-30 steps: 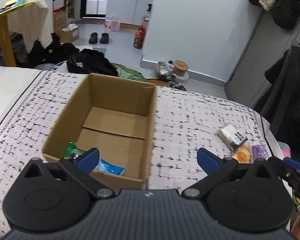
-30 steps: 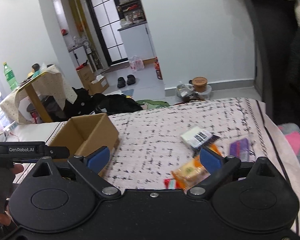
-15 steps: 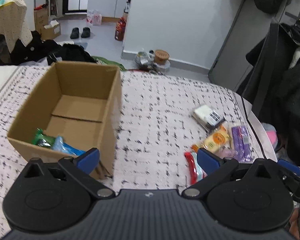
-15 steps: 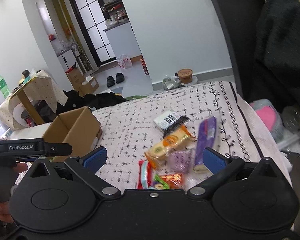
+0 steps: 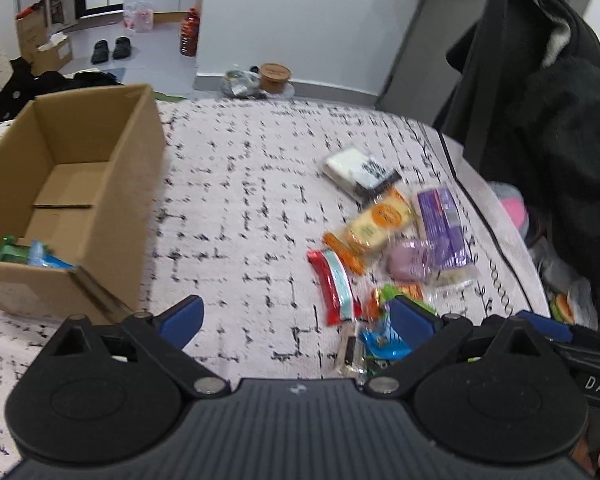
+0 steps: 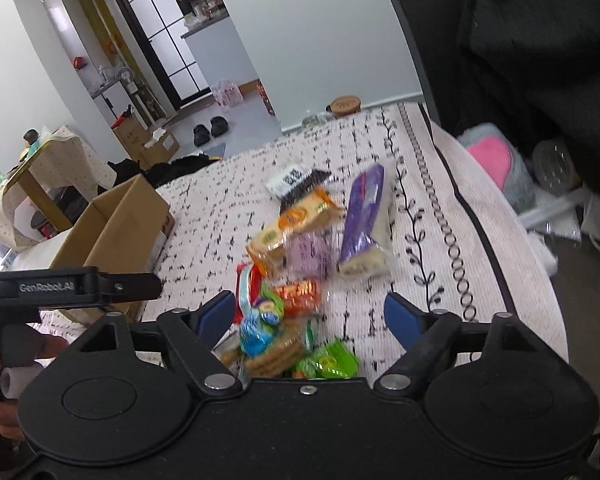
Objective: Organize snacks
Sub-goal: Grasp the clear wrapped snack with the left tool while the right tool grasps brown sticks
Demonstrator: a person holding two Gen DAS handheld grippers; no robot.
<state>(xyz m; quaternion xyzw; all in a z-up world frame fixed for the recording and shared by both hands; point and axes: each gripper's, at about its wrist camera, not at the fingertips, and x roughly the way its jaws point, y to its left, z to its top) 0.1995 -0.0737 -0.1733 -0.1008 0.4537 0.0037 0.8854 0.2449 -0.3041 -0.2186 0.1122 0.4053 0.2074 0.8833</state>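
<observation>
An open cardboard box point(image 5: 80, 184) stands on the left of the patterned bed cover, with a green and a blue snack packet point(image 5: 32, 256) inside; it also shows in the right wrist view point(image 6: 116, 232). A pile of snack packets lies to its right: a white packet point(image 5: 360, 172), a yellow-orange one point(image 5: 376, 220), a purple one point(image 5: 440, 224) and a red one point(image 5: 332, 284). My left gripper point(image 5: 296, 316) is open and empty above the cover beside the pile. My right gripper point(image 6: 312, 312) is open and empty over the near packets point(image 6: 276, 320).
The bed cover point(image 5: 240, 200) ends at a dark-trimmed edge on the right. Dark coats point(image 5: 548, 100) hang beyond it, with a pink plush item point(image 6: 492, 156) on the floor. Shoes, boxes and bags lie on the far floor point(image 5: 112, 48).
Both grippers have swung right, away from the box and toward the snack pile. The pile now sits nearer and lower in both views. Both stay open and empty.
</observation>
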